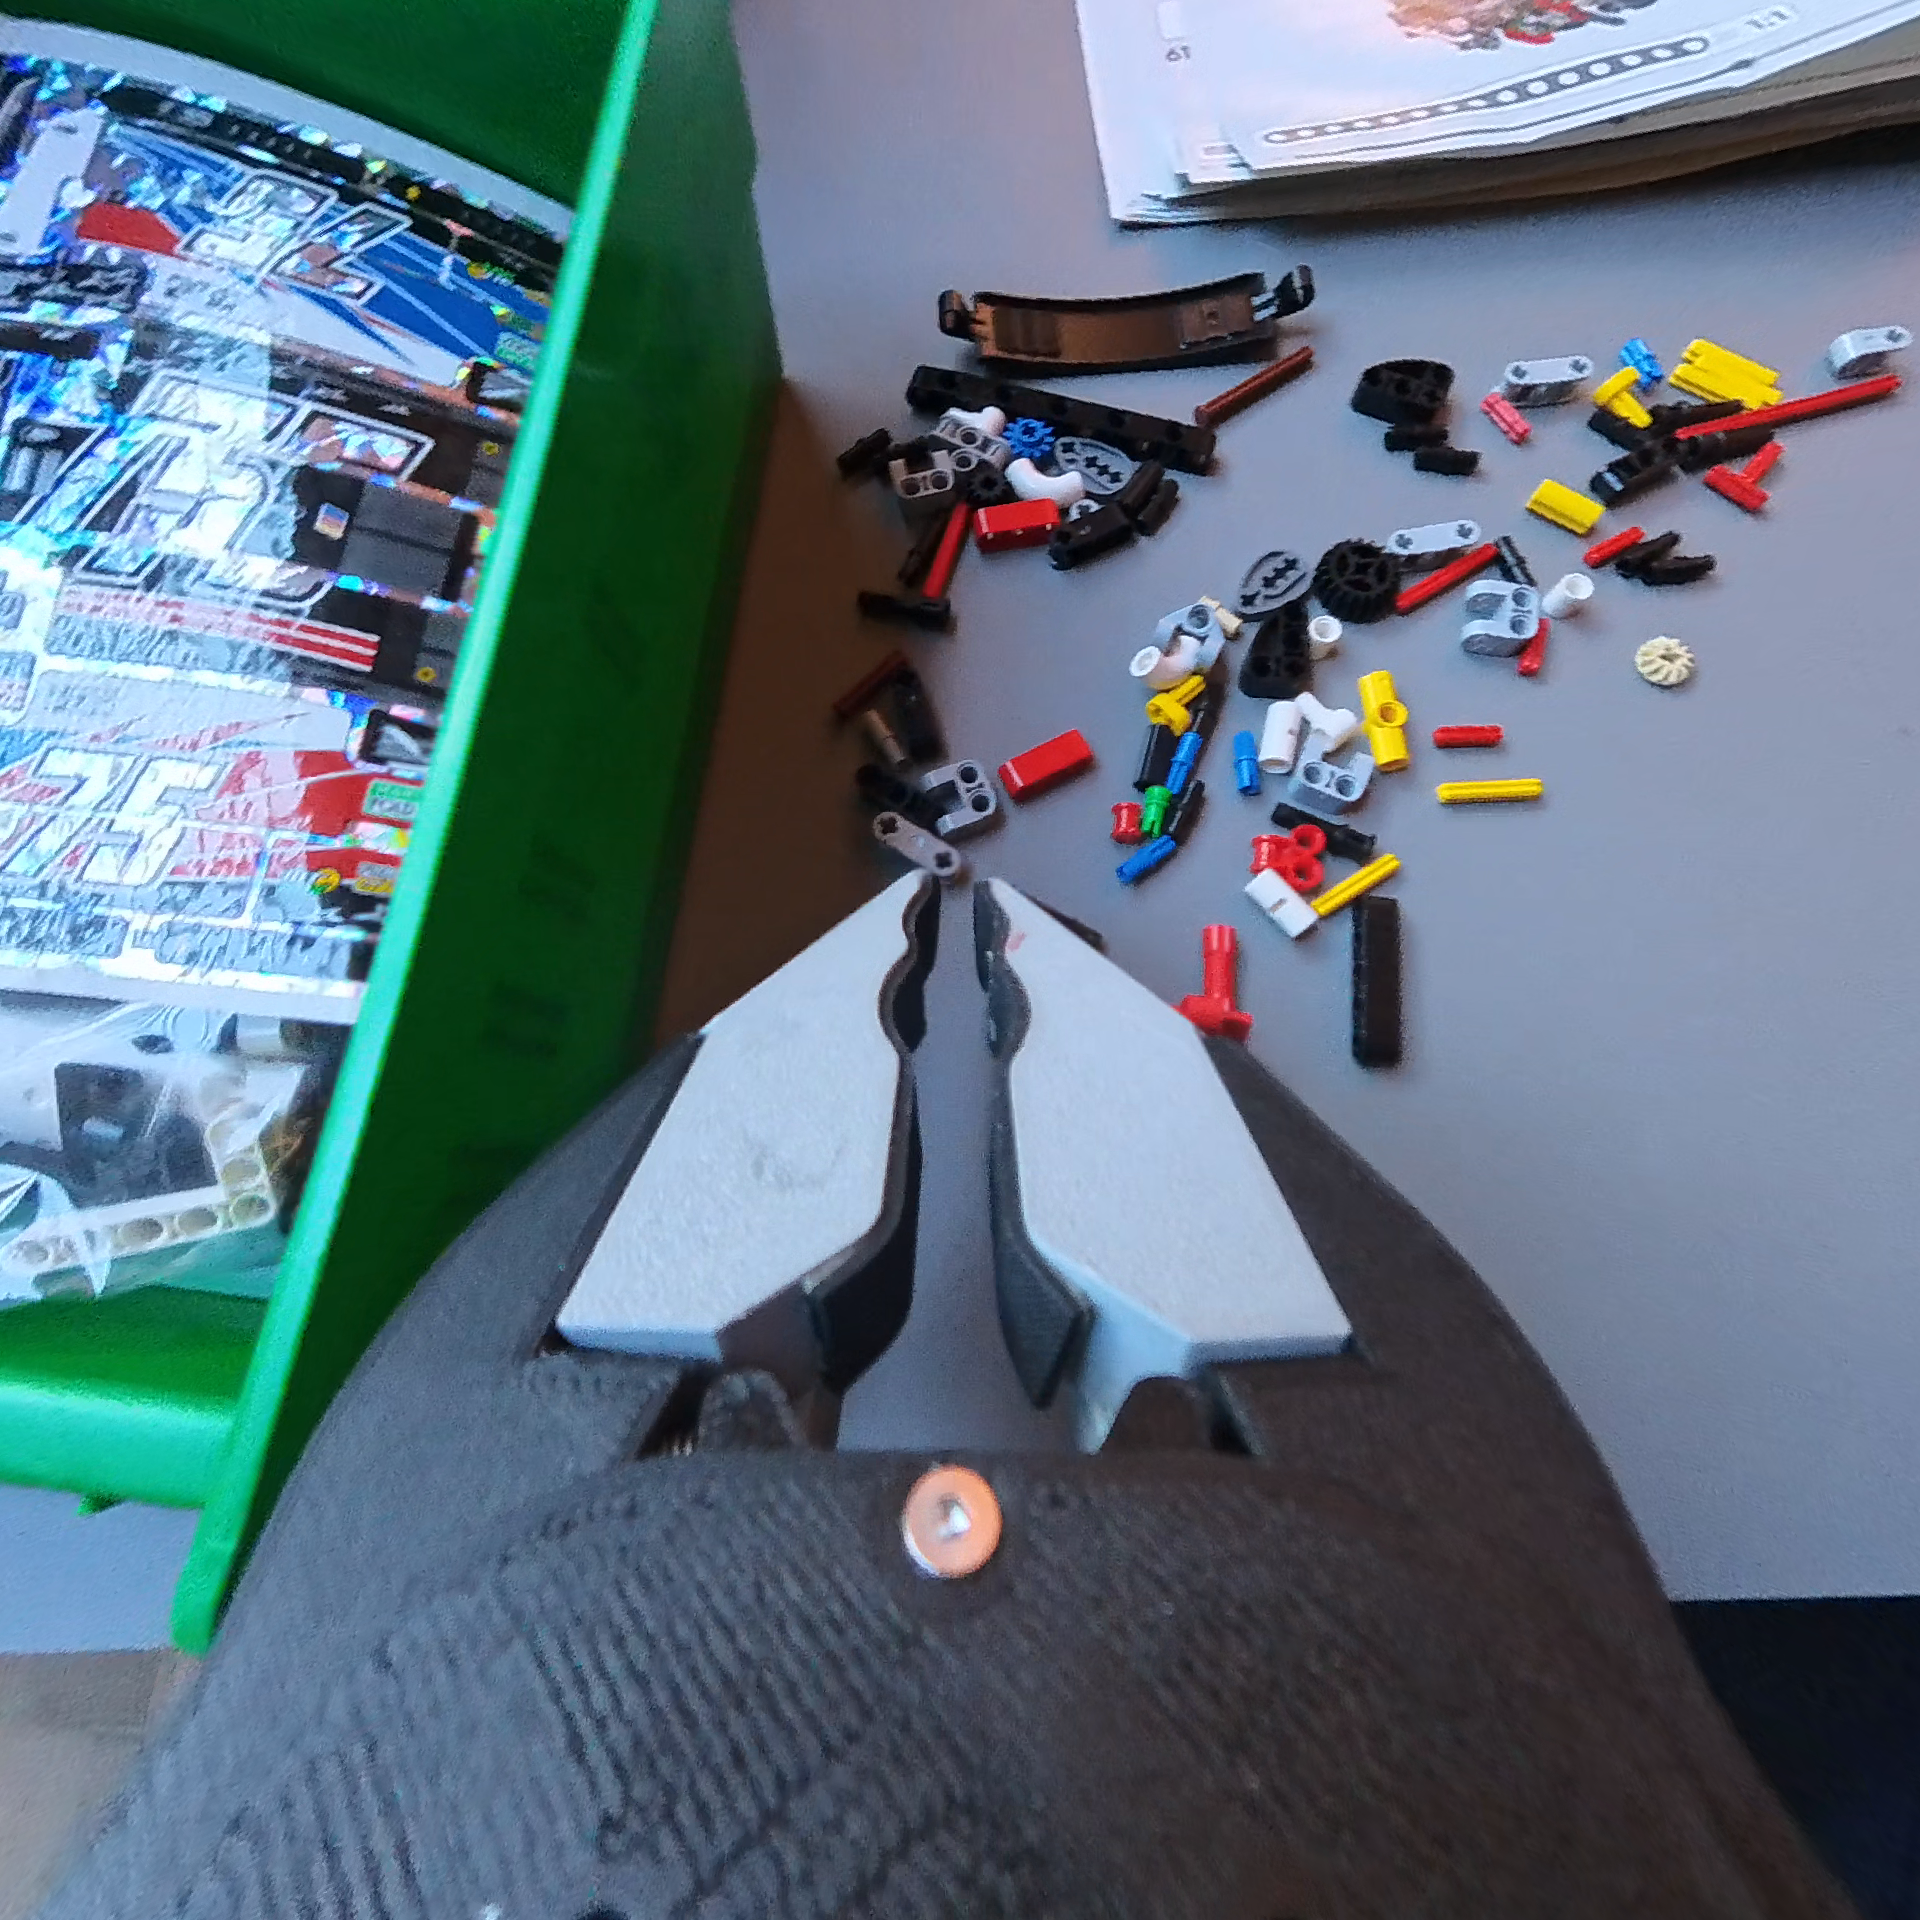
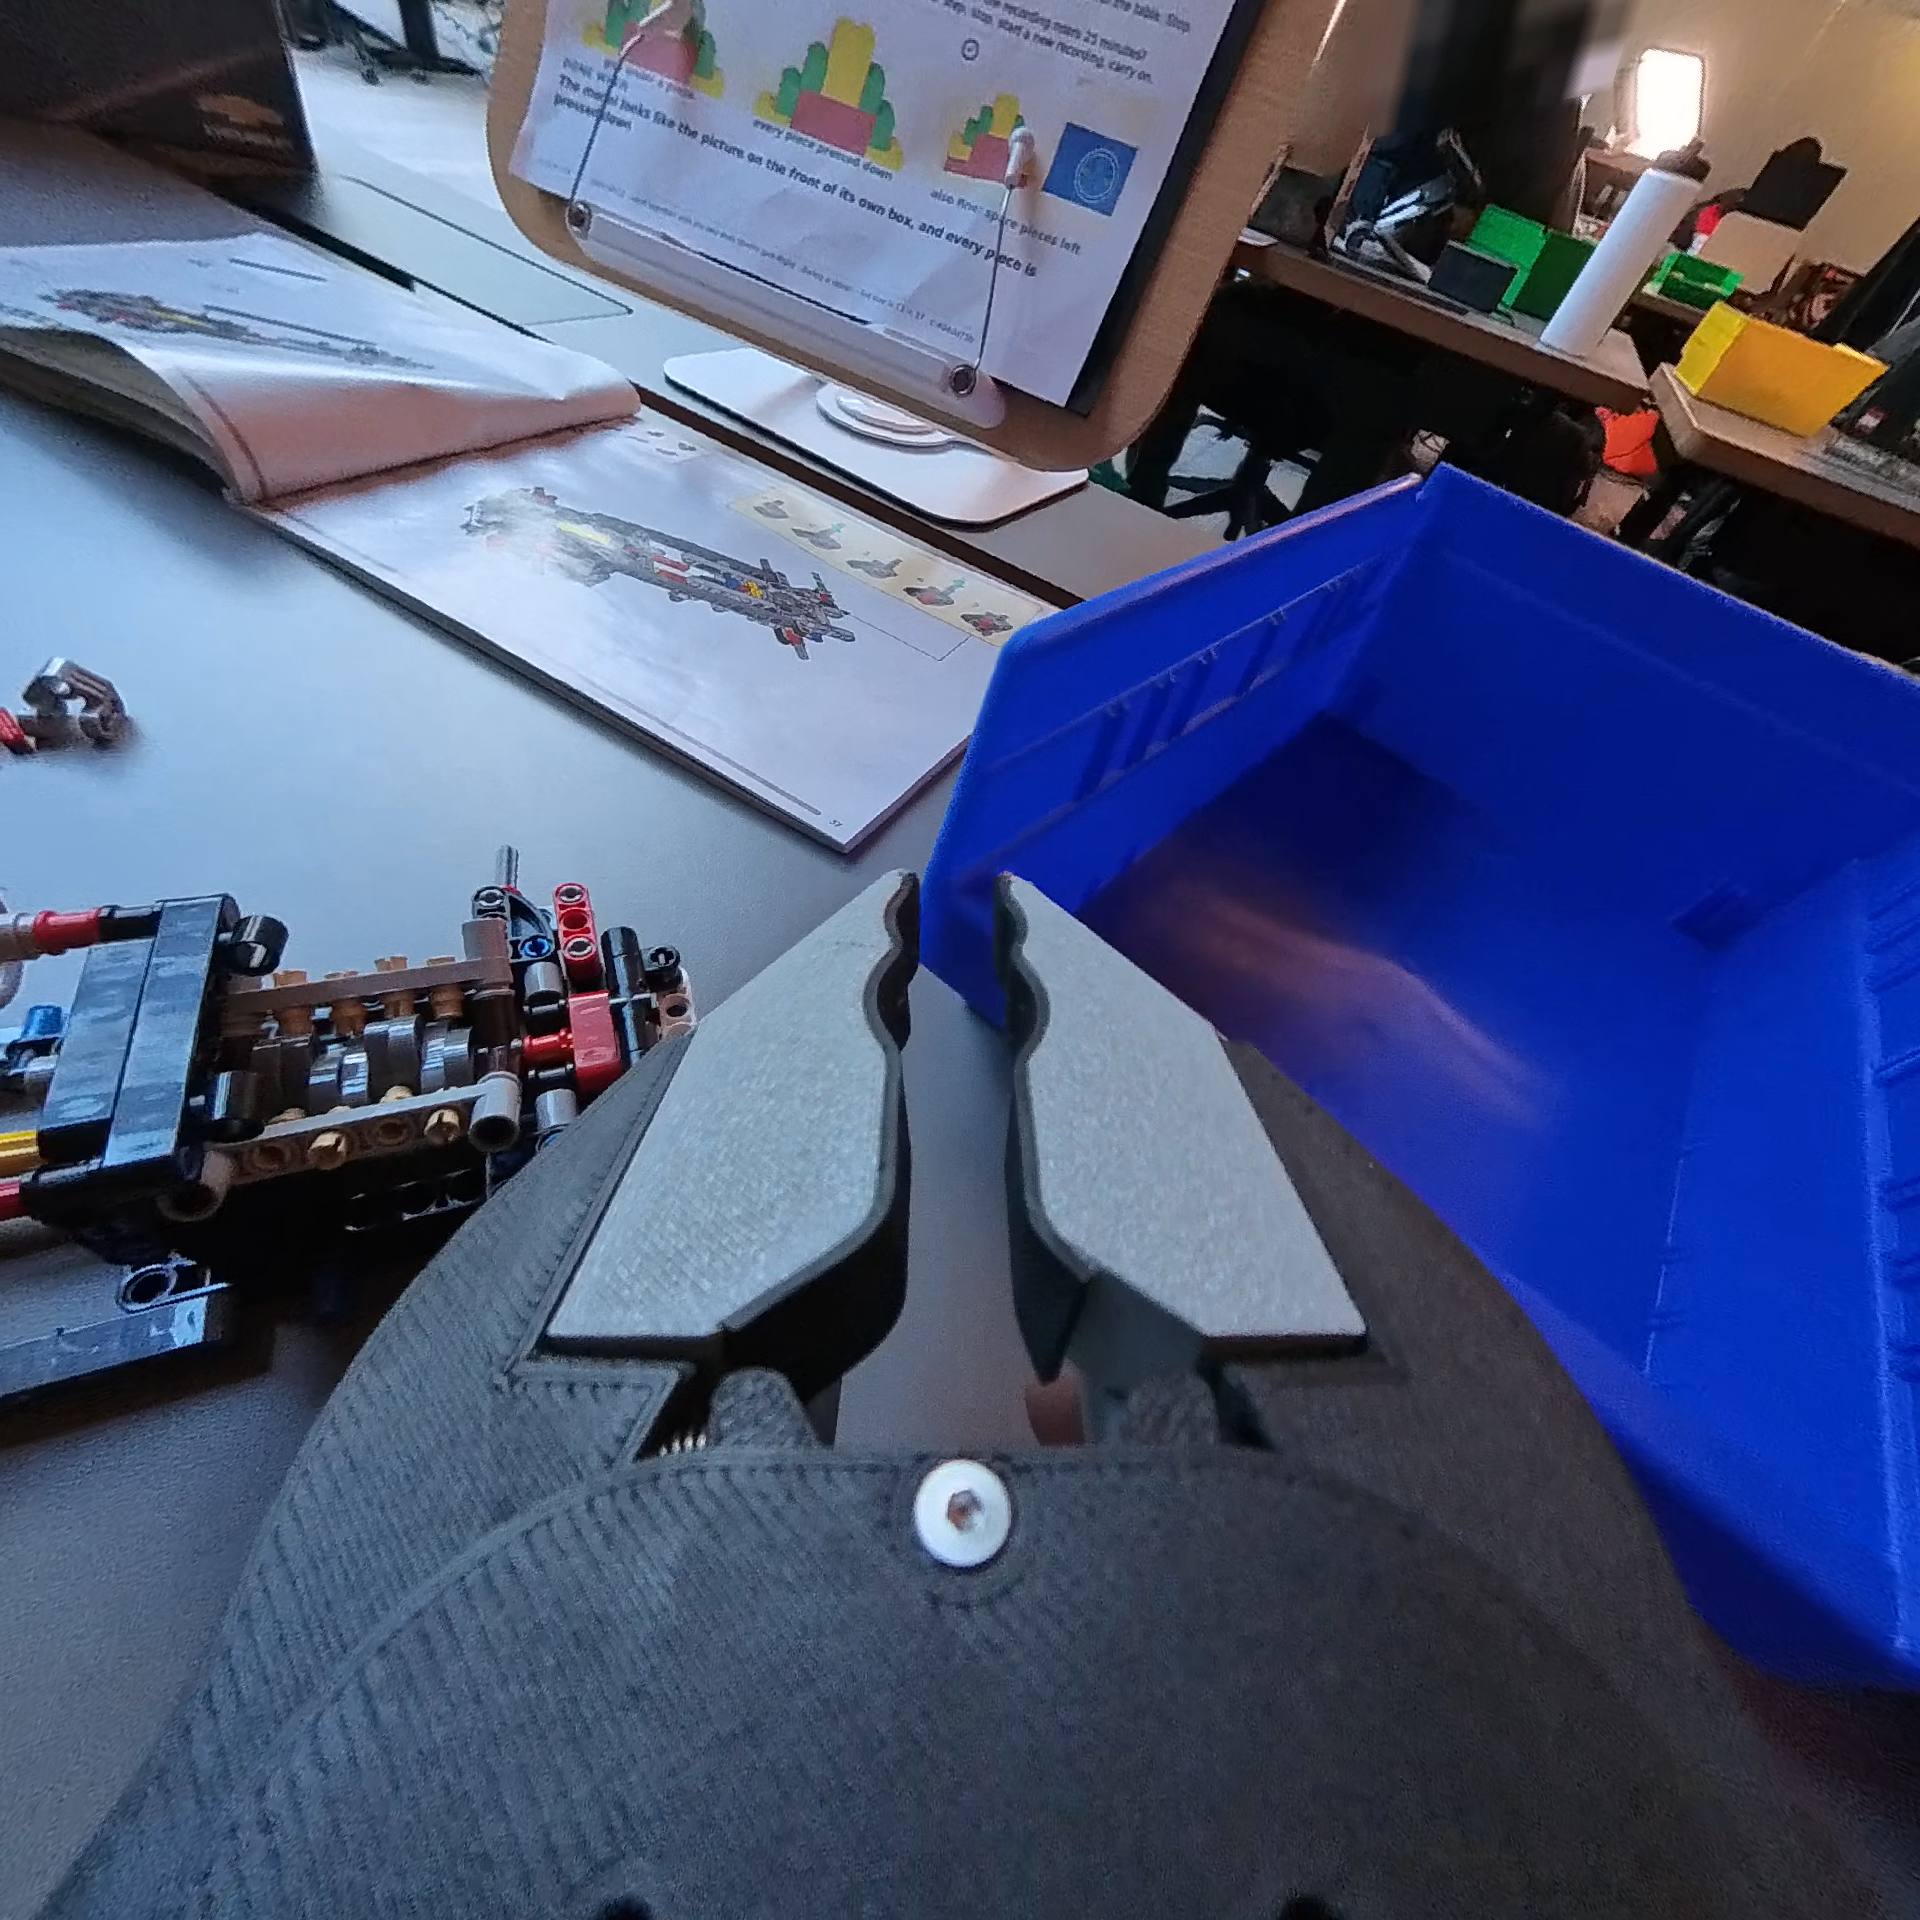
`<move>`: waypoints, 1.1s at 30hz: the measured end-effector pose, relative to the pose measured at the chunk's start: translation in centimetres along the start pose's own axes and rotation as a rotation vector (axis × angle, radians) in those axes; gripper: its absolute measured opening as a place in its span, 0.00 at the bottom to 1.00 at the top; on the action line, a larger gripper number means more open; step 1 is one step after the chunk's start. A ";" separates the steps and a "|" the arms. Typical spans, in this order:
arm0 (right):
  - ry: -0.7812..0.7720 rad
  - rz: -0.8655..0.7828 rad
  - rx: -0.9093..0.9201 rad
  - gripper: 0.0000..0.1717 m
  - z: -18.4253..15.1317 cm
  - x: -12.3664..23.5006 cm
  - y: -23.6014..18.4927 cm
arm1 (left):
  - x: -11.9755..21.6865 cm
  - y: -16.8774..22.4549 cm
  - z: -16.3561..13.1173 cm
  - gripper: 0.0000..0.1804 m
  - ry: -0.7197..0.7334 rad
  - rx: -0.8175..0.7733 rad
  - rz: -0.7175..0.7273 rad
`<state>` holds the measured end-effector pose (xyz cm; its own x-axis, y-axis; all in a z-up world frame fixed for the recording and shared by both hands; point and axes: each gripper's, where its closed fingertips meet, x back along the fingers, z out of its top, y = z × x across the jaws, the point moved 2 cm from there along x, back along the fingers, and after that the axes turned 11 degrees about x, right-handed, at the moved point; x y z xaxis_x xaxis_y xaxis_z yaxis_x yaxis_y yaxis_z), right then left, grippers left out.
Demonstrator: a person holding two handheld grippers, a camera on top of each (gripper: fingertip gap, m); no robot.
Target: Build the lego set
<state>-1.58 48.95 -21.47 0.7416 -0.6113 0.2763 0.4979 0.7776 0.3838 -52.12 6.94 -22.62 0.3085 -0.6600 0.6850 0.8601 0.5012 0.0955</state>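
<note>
In the left wrist view my left gripper is slightly open over the grey table, with nothing between its pads. A small flat grey link lies just past its left fingertip. Many small loose building parts are scattered ahead and to the right. In the right wrist view my right gripper is shut on the near corner wall of a blue bin, which looks tilted and has nothing in the part that shows. A partly built black, grey and red model lies to its left.
A green bin stands close on the left, holding a shiny sticker sheet and bagged parts. A red pin and black beam lie near my left fingers. An open instruction booklet and a standing board are behind. Tip to tip, the grippers are about 65 cm apart.
</note>
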 end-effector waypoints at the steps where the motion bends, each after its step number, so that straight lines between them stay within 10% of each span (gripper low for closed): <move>1: 0.003 0.000 -0.009 0.06 0.0 0.0 0.1 | 0.1 -0.3 0.0 0.03 0.004 0.011 0.009; 33: 0.013 0.014 0.045 0.05 0.2 0.0 -0.6 | -9.3 0.0 3.8 0.20 -0.110 -0.199 0.074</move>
<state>-1.96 48.48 -21.47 0.7540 -0.5984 0.2709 0.4673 0.7785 0.4190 -56.56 15.21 -26.23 0.3366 -0.5553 0.7605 0.9033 0.4185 -0.0942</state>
